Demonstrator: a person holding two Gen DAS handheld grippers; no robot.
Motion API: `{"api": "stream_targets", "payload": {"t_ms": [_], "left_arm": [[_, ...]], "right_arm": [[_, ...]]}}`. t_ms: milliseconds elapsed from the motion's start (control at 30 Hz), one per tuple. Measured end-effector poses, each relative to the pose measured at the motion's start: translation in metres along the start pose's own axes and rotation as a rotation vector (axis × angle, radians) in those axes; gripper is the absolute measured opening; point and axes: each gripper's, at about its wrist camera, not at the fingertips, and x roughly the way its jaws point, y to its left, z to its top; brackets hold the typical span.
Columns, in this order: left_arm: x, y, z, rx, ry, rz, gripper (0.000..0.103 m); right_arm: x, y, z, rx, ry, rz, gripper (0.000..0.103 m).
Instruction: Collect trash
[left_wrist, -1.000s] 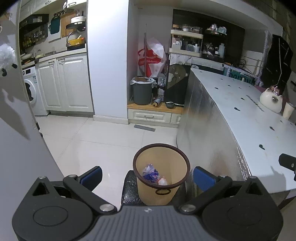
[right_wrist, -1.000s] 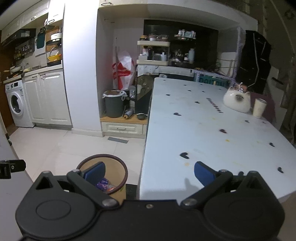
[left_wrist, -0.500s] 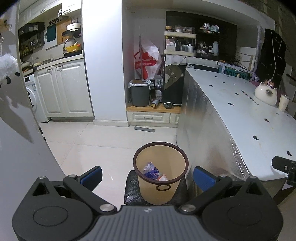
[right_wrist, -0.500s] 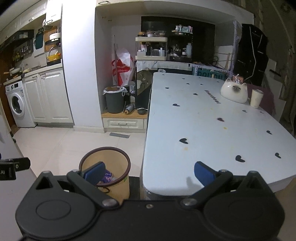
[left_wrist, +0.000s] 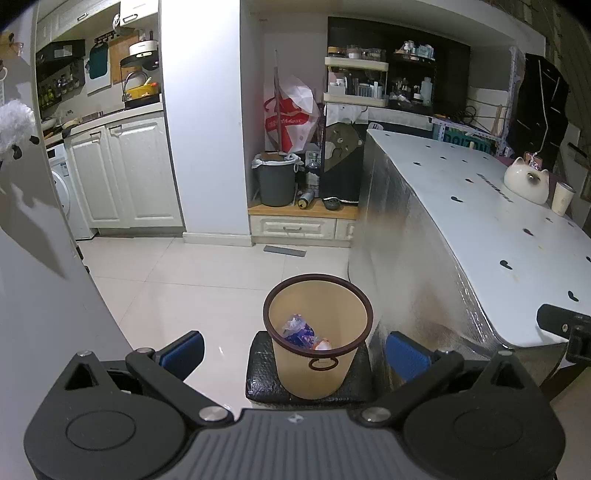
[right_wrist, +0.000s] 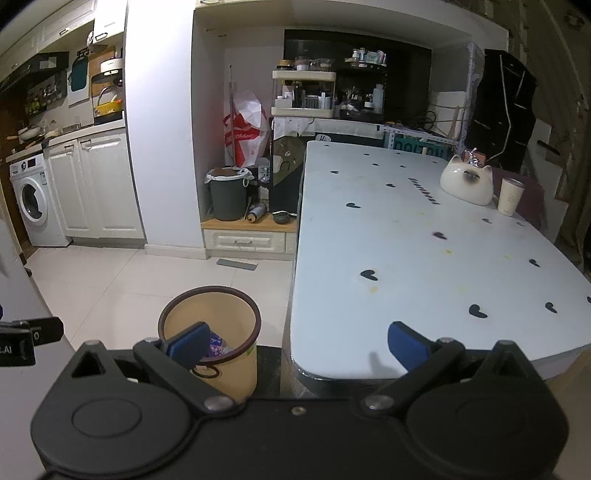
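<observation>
A tan waste bin (left_wrist: 317, 354) with a dark brown rim stands on a black stool (left_wrist: 260, 373) beside the white table (left_wrist: 480, 229). Crumpled blue and white wrappers (left_wrist: 301, 330) lie in its bottom. My left gripper (left_wrist: 293, 350) is open and empty, raised above and in front of the bin. My right gripper (right_wrist: 295, 345) is open and empty, held over the table's near corner (right_wrist: 332, 354), with the bin (right_wrist: 210, 343) at its lower left. The right gripper's body shows at the left wrist view's right edge (left_wrist: 565, 328).
A white cat-shaped pot (right_wrist: 467, 182) and a cup (right_wrist: 509, 195) stand at the table's far right. A grey bin (left_wrist: 275, 179), bottles and a red-and-white bag (left_wrist: 291, 110) fill the alcove. White cabinets (left_wrist: 122, 173), a washing machine (right_wrist: 31, 201) and tiled floor (left_wrist: 184, 280) lie left.
Both grippers have drawn back and risen a little. The bin and table look smaller and farther. Both stayed open and empty.
</observation>
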Motion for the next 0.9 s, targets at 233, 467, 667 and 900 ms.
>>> {"api": "stream_targets", "payload": {"t_ms": [233, 467, 667, 900], "left_arm": [[-0.0021, 0.0002, -0.0007, -0.003, -0.005, 0.0, 0.103], [-0.0024, -0.0004, -0.0003, -0.001, -0.002, -0.004, 0.103], [-0.0017, -0.0009, 0.0005, -0.001, 0.001, -0.006, 0.103], [-0.0017, -0.0013, 0.0004, -0.001, 0.001, -0.007, 0.103]], "right_arm": [[-0.0016, -0.0008, 0.001, 0.008, 0.006, -0.006, 0.103], [-0.0015, -0.0006, -0.0002, 0.006, 0.016, 0.003, 0.103], [0.0, -0.001, 0.0013, 0.003, 0.024, 0.006, 0.103], [0.0, -0.0012, 0.0015, 0.002, 0.024, 0.006, 0.103]]}}
